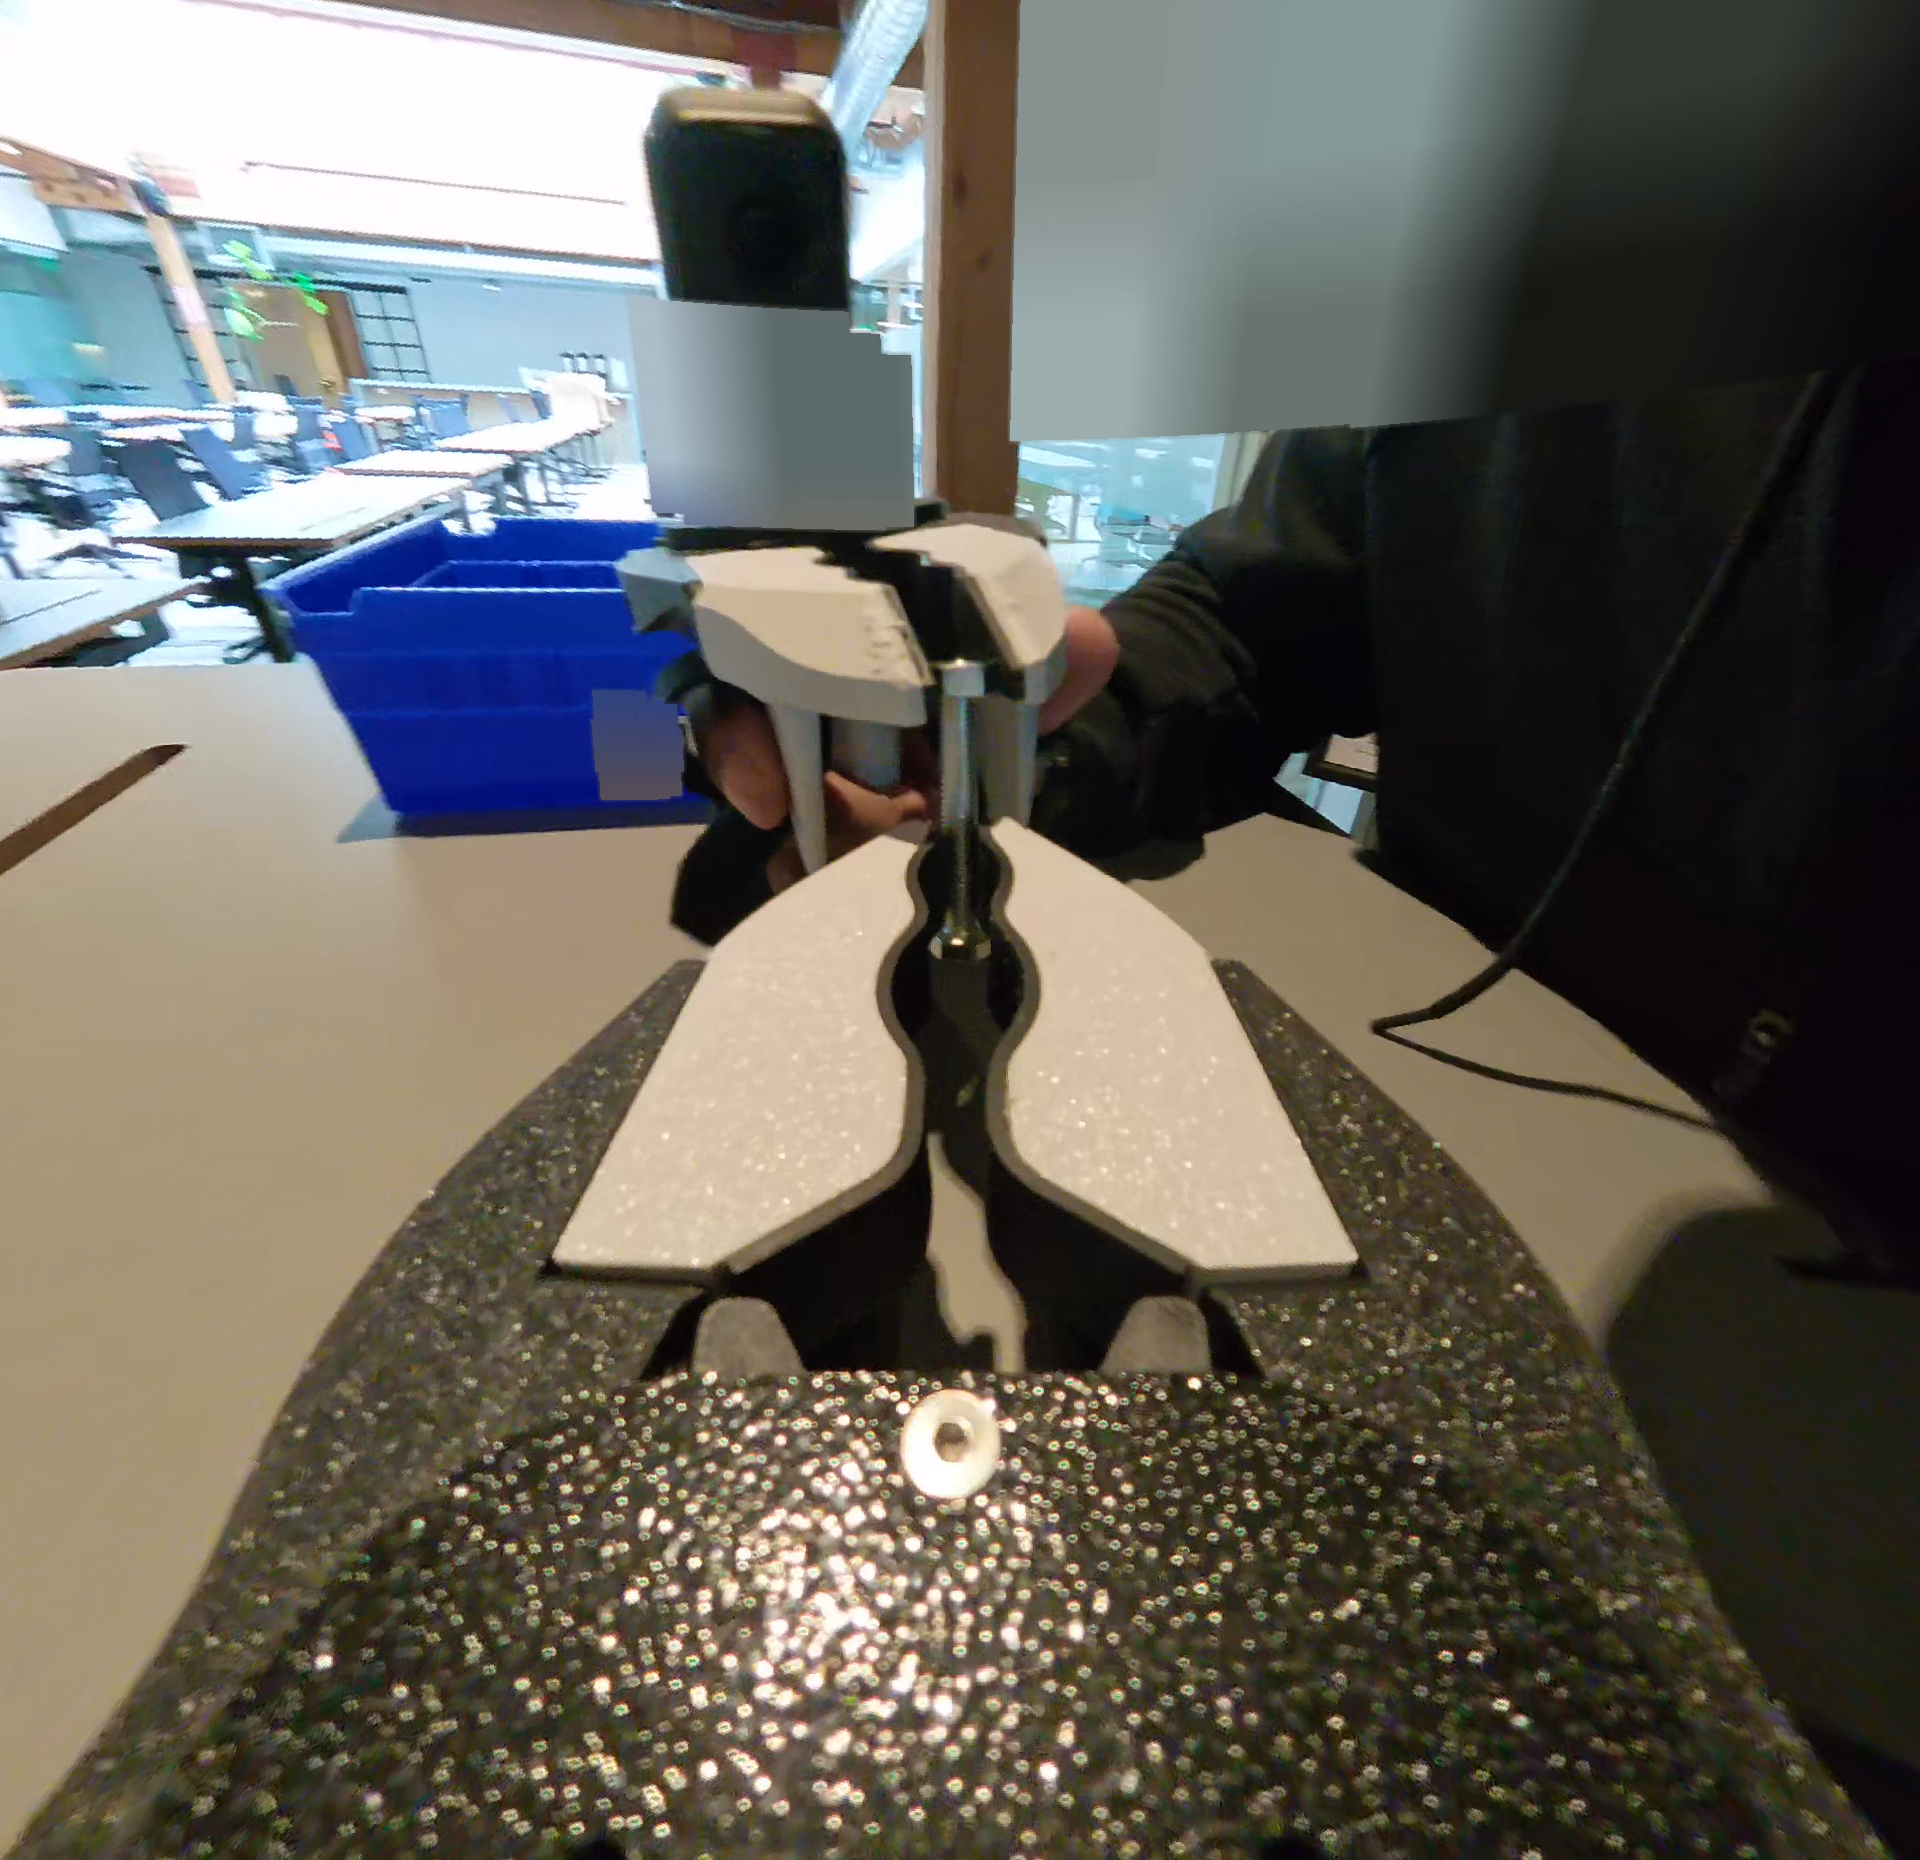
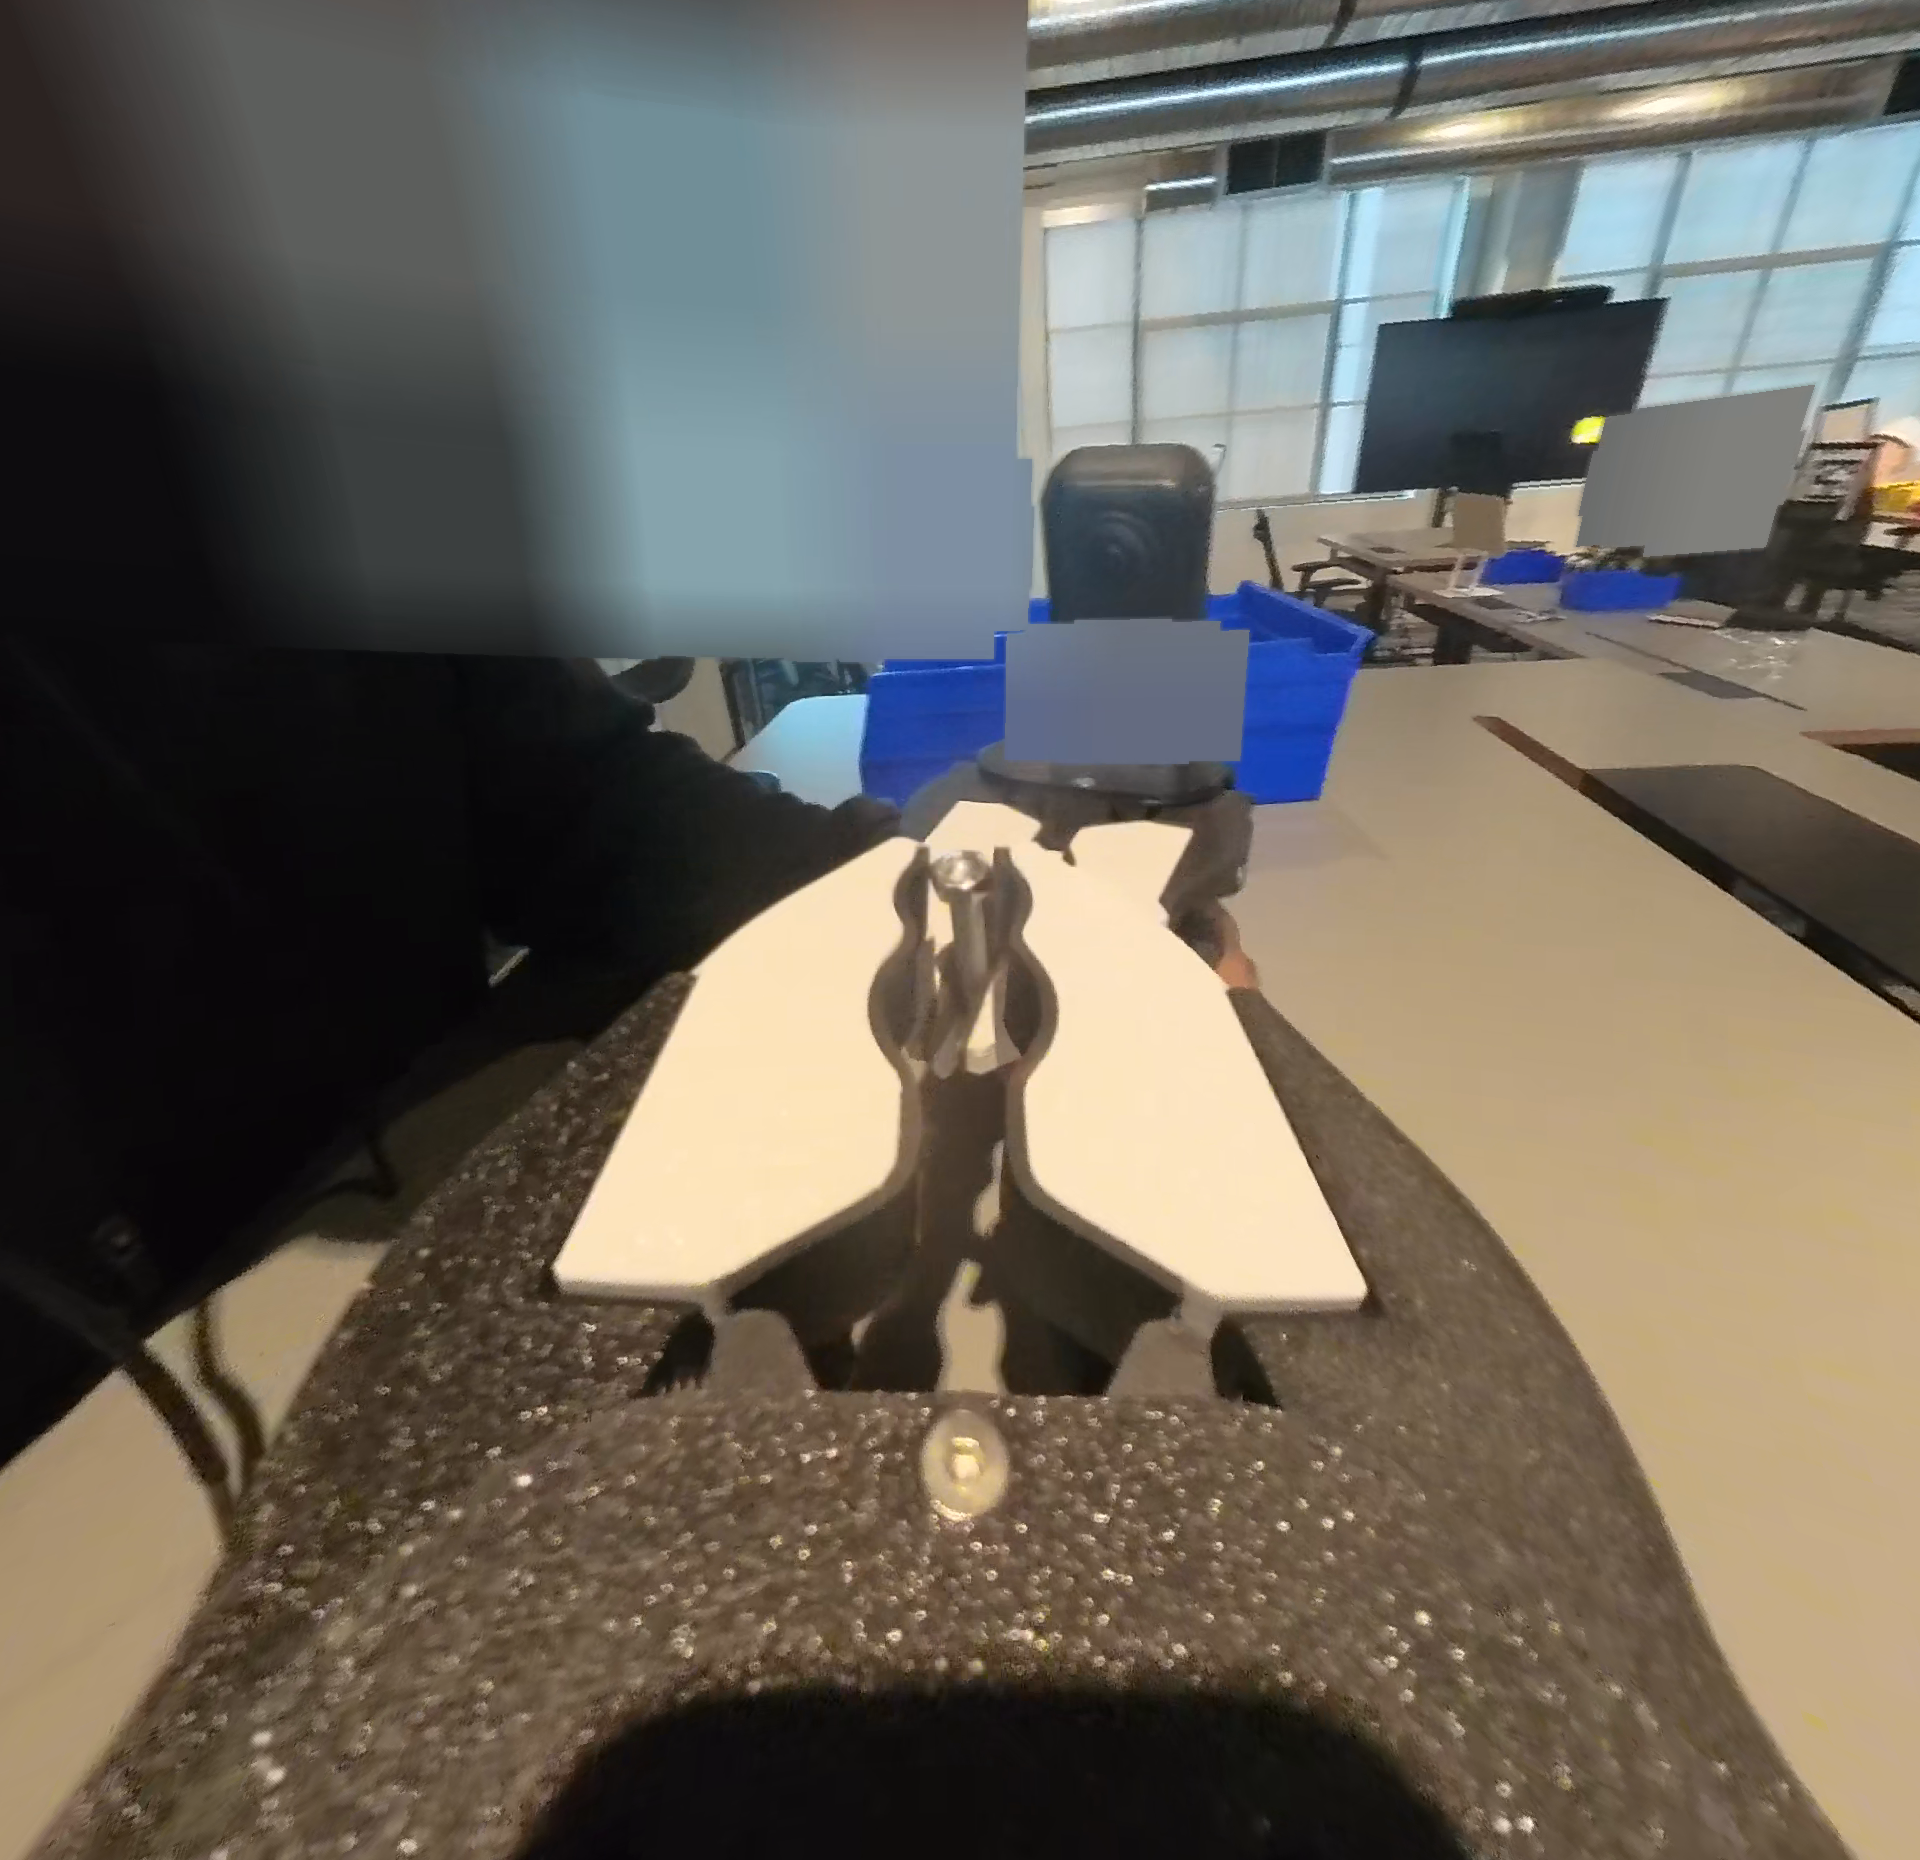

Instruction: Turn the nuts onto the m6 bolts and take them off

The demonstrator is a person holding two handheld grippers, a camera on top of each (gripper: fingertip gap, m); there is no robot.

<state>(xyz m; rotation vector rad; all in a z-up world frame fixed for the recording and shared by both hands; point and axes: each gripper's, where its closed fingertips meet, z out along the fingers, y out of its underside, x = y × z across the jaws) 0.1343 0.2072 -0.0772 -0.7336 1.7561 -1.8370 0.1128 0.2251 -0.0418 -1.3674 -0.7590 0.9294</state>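
A silver M6 bolt [image 1: 958, 813] runs between the two grippers, held above the table. My left gripper [image 1: 961, 854] is shut: its white fingers [image 1: 800, 1062] close around a hex nut [image 1: 961, 943] on the near end of the threaded shaft. My right gripper [image 1: 961, 667] faces it from above and pinches the bolt's other hex end [image 1: 961, 680]. In the right wrist view, my right gripper [image 2: 961, 865] is shut on that hex end [image 2: 961, 873]. The shaft [image 2: 971, 969] shows through the gap between its white fingers [image 2: 769, 1062]. The left gripper's fingers [image 2: 1122, 860] lie just beyond.
A blue bin [image 1: 468, 688] stands on the grey table [image 1: 260, 979] behind the grippers; it also shows in the right wrist view [image 2: 1288, 709]. A person's dark sleeve [image 1: 1299, 647] and a black cable [image 1: 1538, 937] are on the right. The table has a slot [image 1: 94, 802] at the left. The gap from one gripper's tips to the other's is roughly 4 cm.
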